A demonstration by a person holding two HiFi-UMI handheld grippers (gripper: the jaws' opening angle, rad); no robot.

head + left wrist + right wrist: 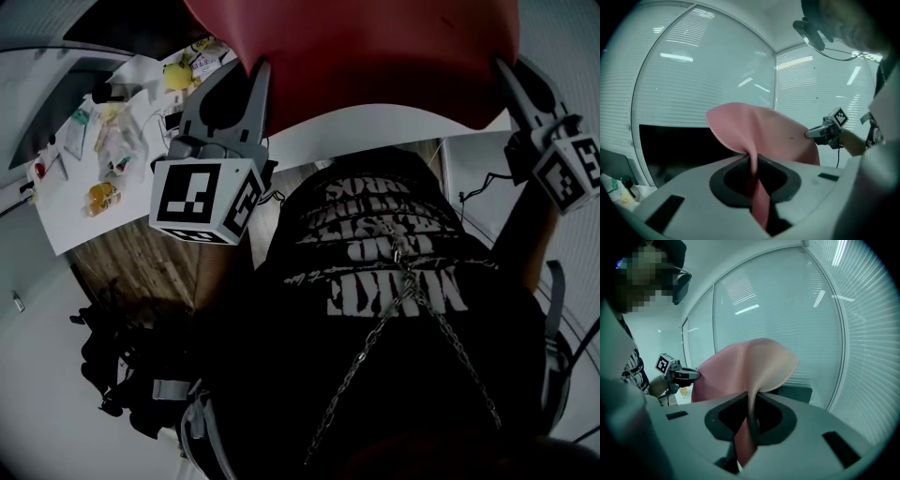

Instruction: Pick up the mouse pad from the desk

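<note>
While aloft, mouse pad (pixel 375 56) tight in left tool (pixel 752 163) and right tool (pixel 751 401); shirt lettering (pixel 394 253) upside-down.

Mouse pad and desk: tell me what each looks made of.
Mouse pad: thin, limp pink sheet with a matte finish. It curls and creases where it is pinched, so probably soft rubber, foam or faux leather. Desk: smooth plain white top, likely laminate, but the look leaves it open.

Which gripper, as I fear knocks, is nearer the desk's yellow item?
Left. The left gripper holds the mouse pad near the yellow item; the right gripper holds its far edge.
</note>
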